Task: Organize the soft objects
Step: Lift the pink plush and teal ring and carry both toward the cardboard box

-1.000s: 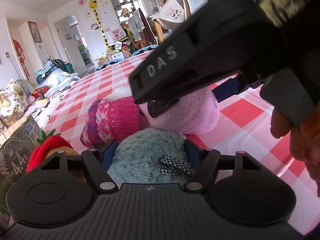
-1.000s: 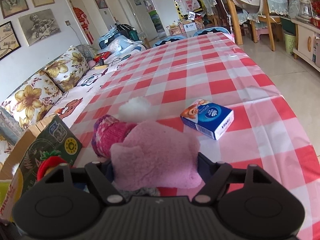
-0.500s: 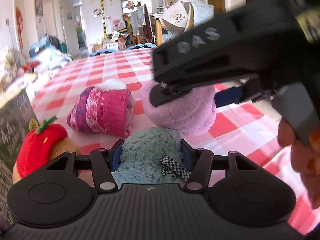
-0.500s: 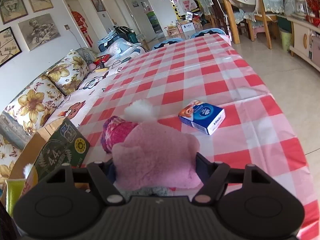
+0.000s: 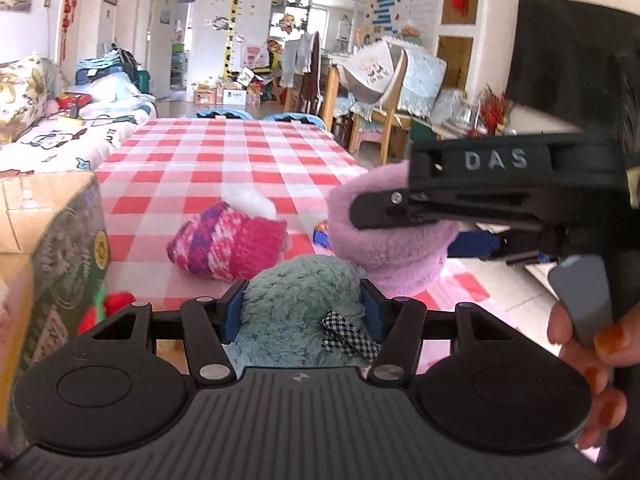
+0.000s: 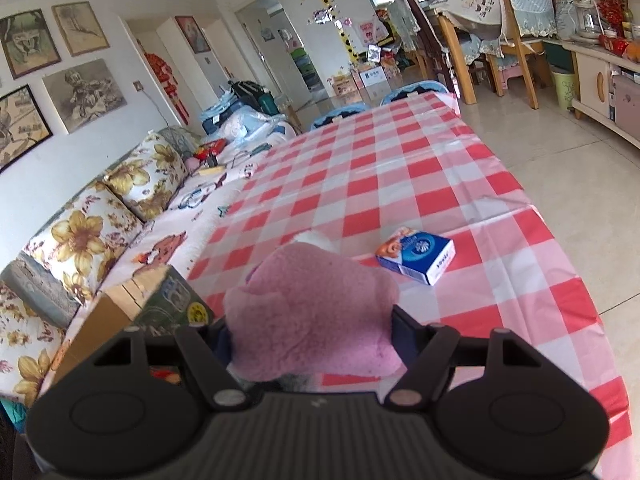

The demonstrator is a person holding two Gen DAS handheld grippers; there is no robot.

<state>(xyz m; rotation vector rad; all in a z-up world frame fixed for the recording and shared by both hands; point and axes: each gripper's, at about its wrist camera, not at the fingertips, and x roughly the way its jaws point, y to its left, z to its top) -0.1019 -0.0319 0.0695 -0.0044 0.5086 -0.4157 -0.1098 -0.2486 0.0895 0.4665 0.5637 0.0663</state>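
Observation:
My left gripper (image 5: pixel 300 308) is shut on a fluffy teal plush (image 5: pixel 296 304) with a small checked bow, held just above the red checked tablecloth (image 5: pixel 224 160). My right gripper (image 6: pixel 312 332) is shut on a pink fuzzy plush (image 6: pixel 308 320), lifted above the table; it shows in the left wrist view (image 5: pixel 392 248) just right of the teal plush. A pink and purple knitted hat (image 5: pixel 228 240) with a white pompom lies on the cloth behind. A red strawberry toy (image 5: pixel 106 308) sits low at the left, partly hidden.
A cardboard box (image 5: pixel 48 232) with a green printed side stands at the table's left edge, also in the right wrist view (image 6: pixel 132 304). A blue tissue pack (image 6: pixel 416 256) lies on the cloth to the right. A flowered sofa (image 6: pixel 80 232) runs along the left.
Both grippers have risen with their plush toys. The pink plush has lifted off the cloth. The left view has swung so the cardboard box now fills its left side.

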